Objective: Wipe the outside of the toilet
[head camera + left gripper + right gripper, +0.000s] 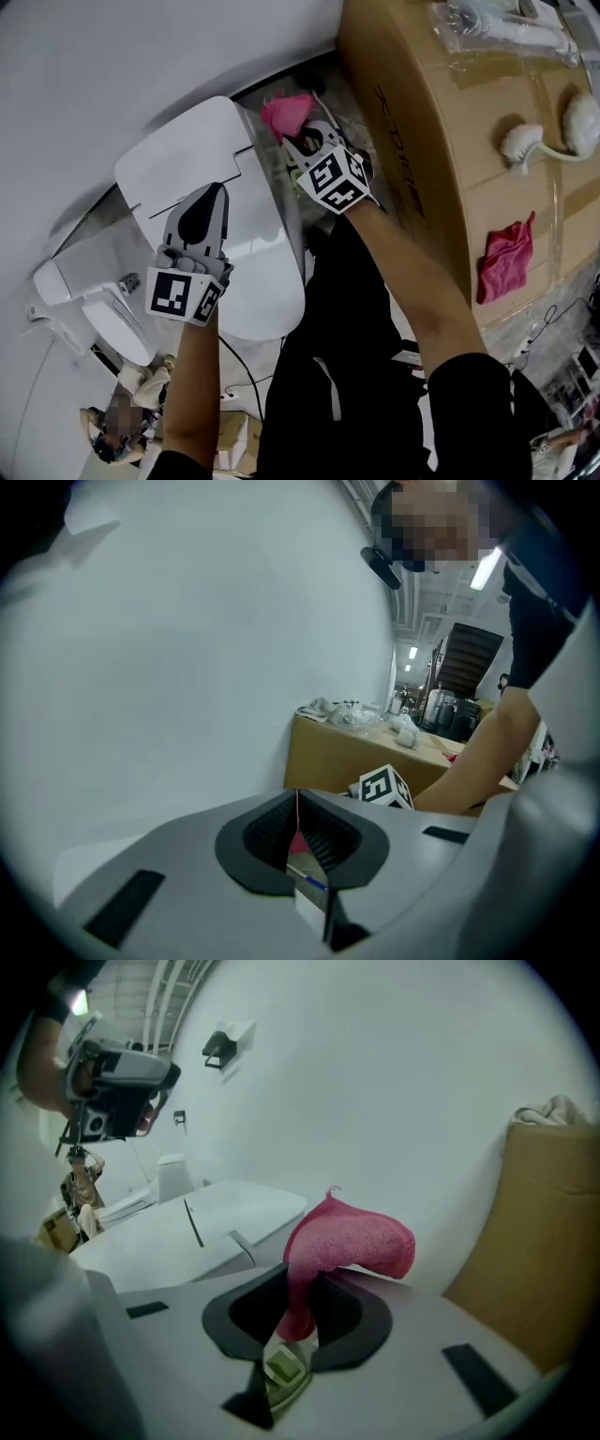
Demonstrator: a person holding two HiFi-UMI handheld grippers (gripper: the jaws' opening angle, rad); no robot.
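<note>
White wall backs one closed toilet, with a second white fixture to its left. Over the lid sits the left gripper, jaws pressed together. Past the lid's far edge, the right gripper pinches one pink cloth. Close on the right, a cardboard box carries a second pink cloth, two white brushes and a plastic-wrapped item.

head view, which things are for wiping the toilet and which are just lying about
For the job: toilet; pink cloth, pinched in the right gripper.

Lying about: cardboard box; on it, a second pink cloth, white brush and plastic-wrapped bundle.
</note>
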